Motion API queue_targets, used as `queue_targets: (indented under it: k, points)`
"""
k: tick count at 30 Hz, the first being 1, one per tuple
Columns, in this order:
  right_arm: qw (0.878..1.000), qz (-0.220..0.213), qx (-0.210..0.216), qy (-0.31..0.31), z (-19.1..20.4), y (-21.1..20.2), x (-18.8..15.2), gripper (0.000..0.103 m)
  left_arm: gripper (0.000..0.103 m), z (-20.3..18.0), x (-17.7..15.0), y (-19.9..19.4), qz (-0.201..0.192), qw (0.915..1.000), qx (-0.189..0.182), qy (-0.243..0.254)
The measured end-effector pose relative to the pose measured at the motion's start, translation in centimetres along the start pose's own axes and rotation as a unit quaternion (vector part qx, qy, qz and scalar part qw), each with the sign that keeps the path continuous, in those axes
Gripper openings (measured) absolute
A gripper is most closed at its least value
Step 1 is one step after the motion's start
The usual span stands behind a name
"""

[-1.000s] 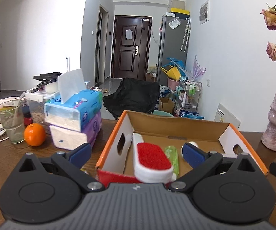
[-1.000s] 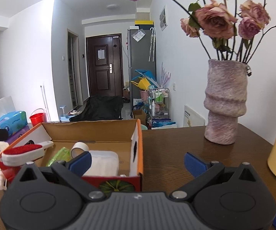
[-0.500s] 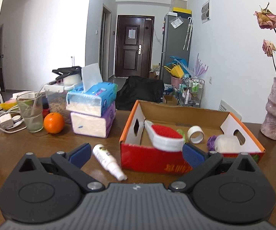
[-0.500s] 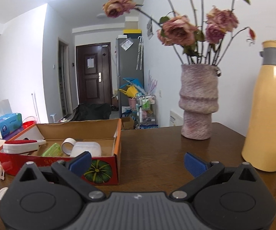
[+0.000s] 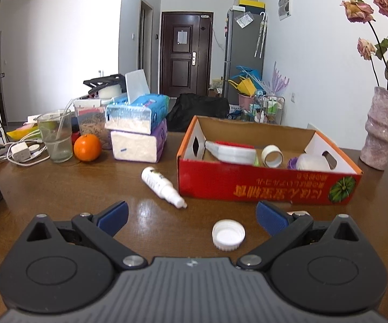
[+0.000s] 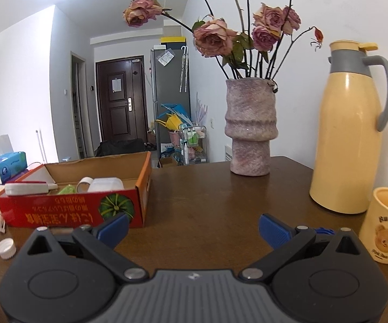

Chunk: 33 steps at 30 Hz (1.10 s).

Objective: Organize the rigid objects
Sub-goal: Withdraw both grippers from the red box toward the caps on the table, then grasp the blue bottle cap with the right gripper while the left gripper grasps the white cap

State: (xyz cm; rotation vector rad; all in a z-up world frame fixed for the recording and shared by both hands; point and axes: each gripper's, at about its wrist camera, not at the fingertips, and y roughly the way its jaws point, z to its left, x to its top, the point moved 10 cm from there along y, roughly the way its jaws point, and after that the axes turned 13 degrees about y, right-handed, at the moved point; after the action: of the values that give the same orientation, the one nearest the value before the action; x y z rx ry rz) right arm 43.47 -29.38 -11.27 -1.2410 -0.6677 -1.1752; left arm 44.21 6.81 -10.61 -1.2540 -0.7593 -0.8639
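A red cardboard box (image 5: 269,188) stands on the brown table and holds a red-and-white brush (image 5: 231,150), a tape roll (image 5: 272,156) and a white container (image 5: 312,162). The box (image 6: 73,212) also appears at the left of the right wrist view. A white spray bottle (image 5: 163,187) lies on the table left of the box. A white bottle cap (image 5: 228,235) lies between the open fingers of my left gripper (image 5: 191,216), which holds nothing. My right gripper (image 6: 192,228) stands open and empty over bare table, right of the box. The cap (image 6: 6,248) lies far to its left.
Stacked tissue packs (image 5: 137,132), an orange (image 5: 87,147), a glass (image 5: 55,138) and a charger with cables (image 5: 19,153) crowd the back left. A vase of dried roses (image 6: 250,132), a yellow thermos (image 6: 347,134) and a bear mug (image 6: 387,231) stand at the right.
Both grippers have drawn back from the box toward the near table edge. The spray bottle and the white cap have come into the left wrist view; the thermos and mug into the right.
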Motion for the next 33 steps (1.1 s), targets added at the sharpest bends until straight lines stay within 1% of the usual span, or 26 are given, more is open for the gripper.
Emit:
queue_targets:
  k: [9,13,18,23,29,33]
  points:
    - [1.000,0.002,-0.015,-0.010,-2.5,-2.5,-1.7,0.103,0.103,0.0,-1.9,-1.3,0.014,0.9998,-0.009,-0.009]
    - [1.000,0.002,-0.008,-0.006,-3.4,-4.1,-1.9,0.103,0.103,0.0,-2.4,-1.9,0.016,0.9997,-0.011,-0.012]
    - [0.999,0.027,-0.017,-0.016,-4.3,-5.3,-3.2,0.103,0.103,-0.3,-3.4,-2.9,0.022,0.9996,-0.015,-0.010]
    - [0.999,0.034,-0.023,-0.015,-5.4,-6.6,-3.7,0.103,0.103,-0.7,-4.2,-3.8,0.025,0.9996,-0.016,-0.003]
    - [0.999,0.035,-0.040,-0.003,-7.6,-6.4,-3.1,0.103,0.103,-0.6,-4.3,-4.0,0.024,0.9996,-0.015,-0.004]
    - [0.997,0.044,-0.056,-0.008,-9.2,-5.3,-2.6,0.103,0.103,-0.4,-4.4,-3.7,0.028,0.9995,-0.014,-0.009]
